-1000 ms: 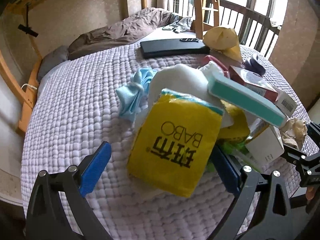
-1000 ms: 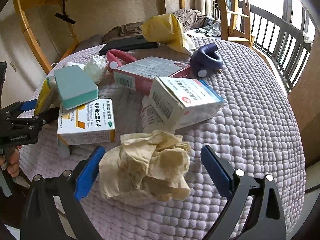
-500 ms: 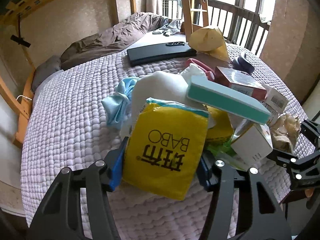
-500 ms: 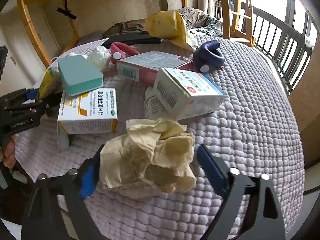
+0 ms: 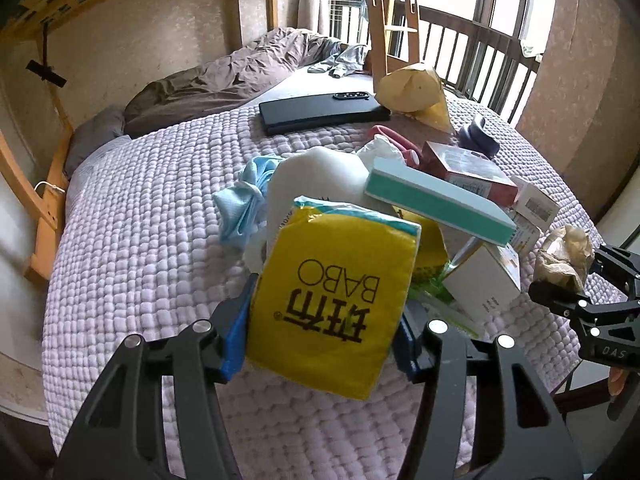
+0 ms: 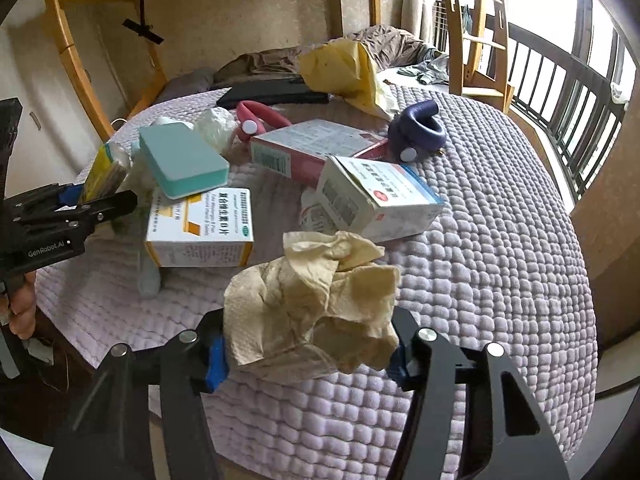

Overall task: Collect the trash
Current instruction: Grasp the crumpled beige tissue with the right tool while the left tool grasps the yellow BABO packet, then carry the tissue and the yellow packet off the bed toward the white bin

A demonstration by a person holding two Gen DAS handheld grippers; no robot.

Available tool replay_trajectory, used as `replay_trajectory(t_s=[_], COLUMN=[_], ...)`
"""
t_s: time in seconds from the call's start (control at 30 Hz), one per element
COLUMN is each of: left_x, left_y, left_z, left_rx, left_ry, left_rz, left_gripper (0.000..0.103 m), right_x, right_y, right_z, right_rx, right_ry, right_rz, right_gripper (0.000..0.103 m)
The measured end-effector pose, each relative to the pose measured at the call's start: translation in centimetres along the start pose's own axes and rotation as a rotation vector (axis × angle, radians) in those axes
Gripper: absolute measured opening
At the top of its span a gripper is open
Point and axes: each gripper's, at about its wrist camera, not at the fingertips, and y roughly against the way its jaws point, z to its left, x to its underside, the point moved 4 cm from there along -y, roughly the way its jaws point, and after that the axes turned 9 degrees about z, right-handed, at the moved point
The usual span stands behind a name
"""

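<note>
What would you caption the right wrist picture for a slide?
Right claw shut on a crumpled tan tissue at the edge of a quilted bed littered with medicine boxes.

1. Tissue pack: yellow, black lettering.
2. Crumpled paper: tan.
3. Bed cover: lilac, quilted bubble pattern.
4. Box: teal top, white sides.
5. Hand-held gripper pads: blue.
6. Cloth: light blue.

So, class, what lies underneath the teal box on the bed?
The teal box rests tilted on a white and orange medicine box and the white bundle beside it. Whatever lies deeper beneath is covered.
</note>
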Motion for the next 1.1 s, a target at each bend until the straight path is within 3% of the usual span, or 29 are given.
replay_trajectory(t_s=[1.1], left_x=[3.8], left_y=[2.4], left_z=[-1.3], left_rx=[-0.013], left_ry=[0.036], left_rz=[0.039], left_gripper=[0.059], right_x=[1.5], right_y=[2.1], right_z=[2.4], right_rx=[-0.035], right_ry=[0.058], right_rz=[0.0], right_gripper=[0.058])
